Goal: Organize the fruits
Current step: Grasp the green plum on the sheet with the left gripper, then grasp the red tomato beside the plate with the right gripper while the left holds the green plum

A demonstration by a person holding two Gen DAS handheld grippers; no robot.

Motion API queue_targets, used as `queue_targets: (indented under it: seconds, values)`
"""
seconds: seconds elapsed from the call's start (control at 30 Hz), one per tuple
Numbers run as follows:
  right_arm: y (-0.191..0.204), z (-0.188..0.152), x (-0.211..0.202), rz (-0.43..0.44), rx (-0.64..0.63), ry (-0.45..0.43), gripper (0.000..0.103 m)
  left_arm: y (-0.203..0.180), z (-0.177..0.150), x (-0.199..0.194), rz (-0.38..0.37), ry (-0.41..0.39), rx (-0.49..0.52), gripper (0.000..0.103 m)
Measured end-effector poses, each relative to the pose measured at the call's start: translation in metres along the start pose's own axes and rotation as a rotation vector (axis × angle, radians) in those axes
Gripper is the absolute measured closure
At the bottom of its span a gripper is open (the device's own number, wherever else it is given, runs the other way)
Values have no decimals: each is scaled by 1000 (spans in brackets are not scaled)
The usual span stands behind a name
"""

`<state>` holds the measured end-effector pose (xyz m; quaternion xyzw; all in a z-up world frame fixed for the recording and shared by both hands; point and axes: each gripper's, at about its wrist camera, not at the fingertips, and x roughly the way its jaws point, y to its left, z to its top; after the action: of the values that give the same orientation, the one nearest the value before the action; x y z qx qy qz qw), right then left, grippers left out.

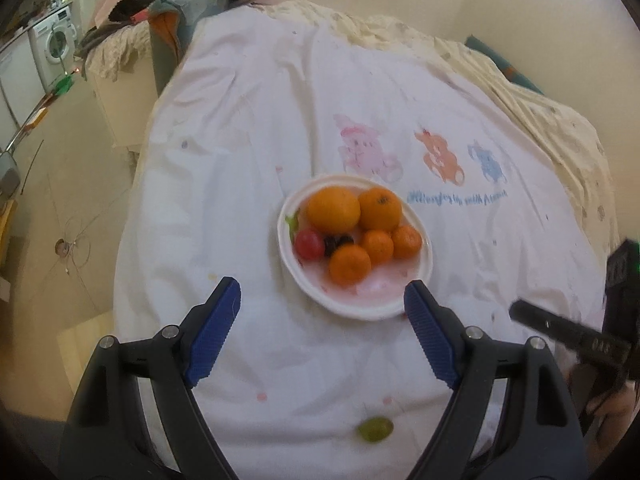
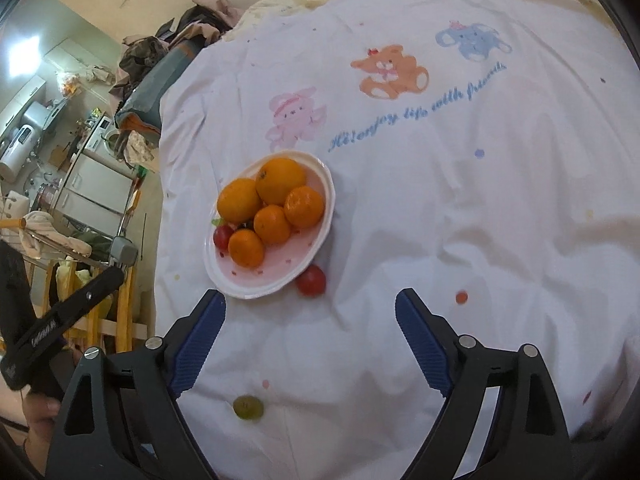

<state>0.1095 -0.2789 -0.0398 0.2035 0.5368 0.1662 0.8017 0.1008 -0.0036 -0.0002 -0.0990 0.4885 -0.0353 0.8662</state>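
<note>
I'm looking over a bed (image 1: 248, 128) under a white cartoon-print cover, cream walls (image 1: 520, 4) beyond. Far left, a washing machine (image 1: 58, 40) stands on the beige floor (image 1: 68, 184); clothes, probably, heap (image 2: 160, 52) alongside.

The dark fruit (image 1: 338, 243) on the plate (image 1: 382, 306) sits mostly buried behind the mandarins (image 1: 350, 264) (grape or berry, can't tell), and the left view's green grape (image 1: 375, 429) is blurry.

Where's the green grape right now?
The green grape lies loose on the white bedsheet, off the plate, low in both wrist views and nearer the camera than the plate, beside the right gripper's left finger.
</note>
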Motion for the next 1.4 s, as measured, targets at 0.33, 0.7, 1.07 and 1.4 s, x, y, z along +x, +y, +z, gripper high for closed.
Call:
queue_targets:
  seconds: [0.33,0.7,1.07,1.4]
  values:
    - [-6,-7,10,-15,83,5,14,-12,-50,16,-41,146,59,22]
    - [-17,-3,15,-2,157,24,14,-66,-114,62,-63,389,369,37]
    - [-19,-4,18,2,172,40,14,-84,-123,79,-53,412,453,76]
    - [-22,-4,18,-9,179,41,14,-81,-114,70,-53,371,430,79]
